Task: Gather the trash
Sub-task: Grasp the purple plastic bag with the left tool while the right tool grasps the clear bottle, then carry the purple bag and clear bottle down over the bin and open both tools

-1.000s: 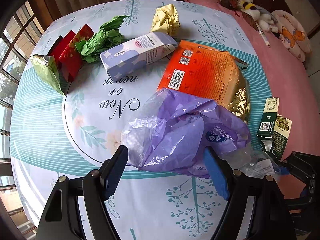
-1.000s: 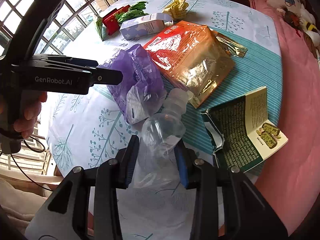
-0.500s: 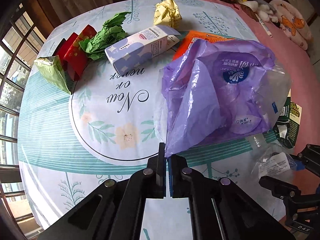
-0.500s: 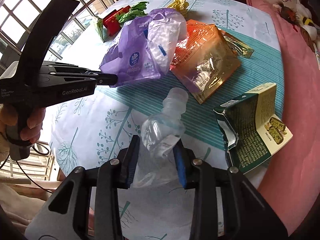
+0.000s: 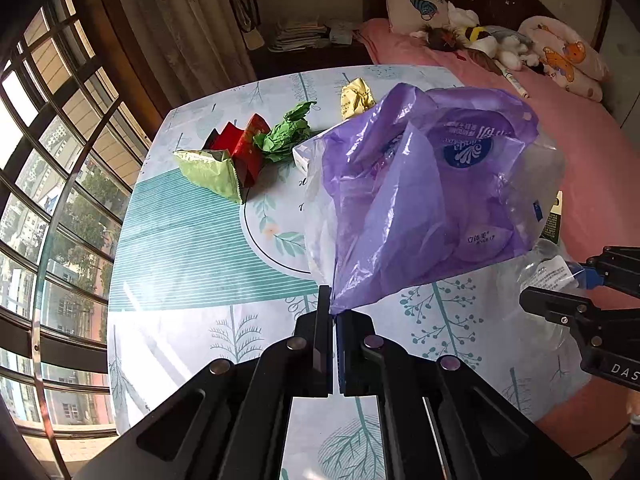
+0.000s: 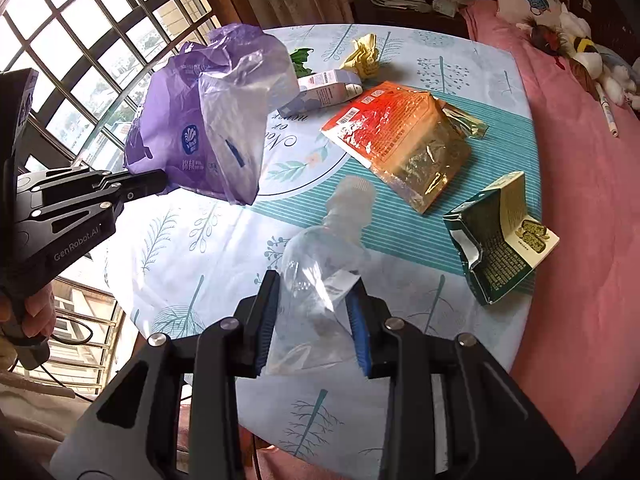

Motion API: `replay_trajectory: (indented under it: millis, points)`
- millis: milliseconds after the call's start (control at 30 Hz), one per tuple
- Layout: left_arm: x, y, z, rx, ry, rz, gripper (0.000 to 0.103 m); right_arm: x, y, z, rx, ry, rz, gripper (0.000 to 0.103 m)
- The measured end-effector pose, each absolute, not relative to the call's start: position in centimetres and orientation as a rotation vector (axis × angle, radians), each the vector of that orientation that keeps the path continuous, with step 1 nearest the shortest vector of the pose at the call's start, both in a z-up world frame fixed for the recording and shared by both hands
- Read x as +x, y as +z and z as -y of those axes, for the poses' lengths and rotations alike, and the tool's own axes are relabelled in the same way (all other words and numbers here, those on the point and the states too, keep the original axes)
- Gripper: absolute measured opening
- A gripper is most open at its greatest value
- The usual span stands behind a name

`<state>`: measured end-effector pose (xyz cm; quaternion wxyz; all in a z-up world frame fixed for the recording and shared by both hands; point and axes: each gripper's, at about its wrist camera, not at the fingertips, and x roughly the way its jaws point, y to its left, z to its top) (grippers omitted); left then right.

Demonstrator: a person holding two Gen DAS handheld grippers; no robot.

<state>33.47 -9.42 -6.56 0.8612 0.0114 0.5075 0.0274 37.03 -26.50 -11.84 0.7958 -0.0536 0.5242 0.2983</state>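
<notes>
My left gripper (image 5: 333, 308) is shut on a corner of the purple plastic bag (image 5: 420, 200), which hangs lifted above the table (image 5: 192, 248). In the right wrist view the same purple plastic bag (image 6: 192, 120) billows at the upper left from the left gripper (image 6: 160, 182). My right gripper (image 6: 314, 300) is shut on a crushed clear plastic bottle (image 6: 324, 264), neck pointing away, held above the table (image 6: 200, 232). The bottle (image 5: 548, 272) and the right gripper (image 5: 560, 292) show at the right edge of the left wrist view.
On the table lie an orange-gold foil pouch (image 6: 404, 136), a torn green box (image 6: 500, 240), a pale purple carton (image 6: 324, 88), a yellow wrapper (image 6: 364, 56), green paper (image 5: 286, 132), a red wrapper (image 5: 244, 144) and a green packet (image 5: 212, 172). Pink bed (image 6: 580, 160) right, windows (image 5: 48, 160) left.
The left gripper closed on the purple bag and lifted it off the table, up and to the left. The right gripper rose with the bottle clamped in it.
</notes>
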Motion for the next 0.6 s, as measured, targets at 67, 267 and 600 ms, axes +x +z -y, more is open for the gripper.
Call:
replay_trajectory:
  millis: [67, 267, 600]
  points:
    - [31.8, -5.9, 8.8, 0.035, 0.039, -1.051, 0.001, 35.3, -10.8, 26.1, -0.096, 0.613, -1.108, 0.03]
    - [25.5, -4.6, 6.3, 0.083, -0.04, -1.028, 0.001, 29.2, -8.4, 24.5, -0.028, 0.518, -1.045, 0.03]
    - [13.8, -6.2, 1.1, 0.177, -0.185, -1.032, 0.001, 15.9, -8.7, 20.3, 0.108, 0.331, -1.026, 0.03]
